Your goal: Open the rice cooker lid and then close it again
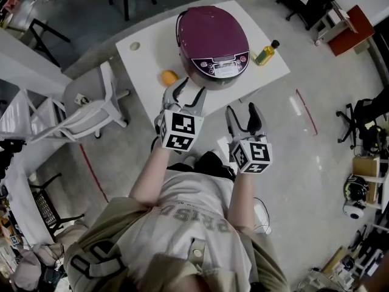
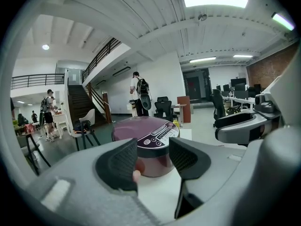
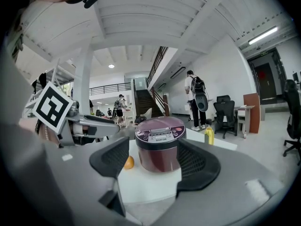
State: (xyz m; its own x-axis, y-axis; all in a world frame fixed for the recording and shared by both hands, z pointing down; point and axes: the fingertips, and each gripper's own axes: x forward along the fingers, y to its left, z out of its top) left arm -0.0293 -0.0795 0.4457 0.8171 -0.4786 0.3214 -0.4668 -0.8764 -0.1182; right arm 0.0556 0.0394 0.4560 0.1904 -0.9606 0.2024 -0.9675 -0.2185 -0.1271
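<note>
Purple rice cooker sits shut on the bench, so left gripper and right gripper face it half-open, empty.

We see a pale grey floor, with a white table at upper centre of the head view and a white chair to its left. In the left gripper view a dark staircase climbs at left to a railed balcony. A strip light glows on the white ceiling, and a brick wall stands at right.
</note>
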